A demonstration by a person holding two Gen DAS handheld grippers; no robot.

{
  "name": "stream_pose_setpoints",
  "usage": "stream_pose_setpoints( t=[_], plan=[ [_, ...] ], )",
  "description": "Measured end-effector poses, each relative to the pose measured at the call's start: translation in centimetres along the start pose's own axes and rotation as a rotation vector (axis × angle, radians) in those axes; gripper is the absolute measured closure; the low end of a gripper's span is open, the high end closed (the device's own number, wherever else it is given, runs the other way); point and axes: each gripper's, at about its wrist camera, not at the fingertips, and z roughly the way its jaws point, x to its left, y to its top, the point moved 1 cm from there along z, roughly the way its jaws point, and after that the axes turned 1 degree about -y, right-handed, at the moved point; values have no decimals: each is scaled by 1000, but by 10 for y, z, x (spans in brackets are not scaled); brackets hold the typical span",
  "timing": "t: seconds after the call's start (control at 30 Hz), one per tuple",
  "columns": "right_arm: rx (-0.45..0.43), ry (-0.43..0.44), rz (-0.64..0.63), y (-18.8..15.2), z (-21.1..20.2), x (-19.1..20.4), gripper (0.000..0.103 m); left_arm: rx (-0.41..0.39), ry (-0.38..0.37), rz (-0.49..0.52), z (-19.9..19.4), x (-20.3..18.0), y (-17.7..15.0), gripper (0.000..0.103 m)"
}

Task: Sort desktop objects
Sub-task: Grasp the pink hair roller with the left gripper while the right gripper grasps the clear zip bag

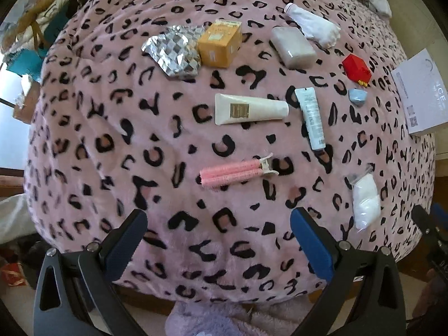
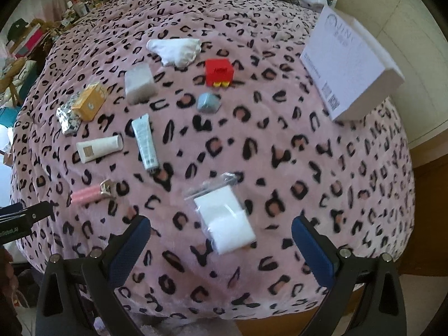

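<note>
Both claws, left (image 1: pixel 218 240) and right (image 2: pixel 221 247), gape wide and empty over the bed (image 2: pixel 308 168); nearest the right lies the white packet (image 2: pixel 226 224), best approached squarely from above.

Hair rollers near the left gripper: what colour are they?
Pink, with a pale cream clip at one end. The hair rollers show best in the left wrist view.
</note>
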Motion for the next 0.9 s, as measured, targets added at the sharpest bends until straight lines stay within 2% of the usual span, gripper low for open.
stream_pose_setpoints(
  t=[0.3,0.53,0.77,0.9],
  plan=[
    [25,-20,4,-23,35,-7,1,-86,39,211,56,-19,-1,0],
    [37,-22,62,-25,62,-21,1,-153,70,375,99,-33,-2,0],
    [58,29,79,-14,88,-22,1,-118,16,411,125,-48,11,0],
    [88,24,71,-7,106,-20,1,-107,-13,405,134,-54,15,1]
  ],
)
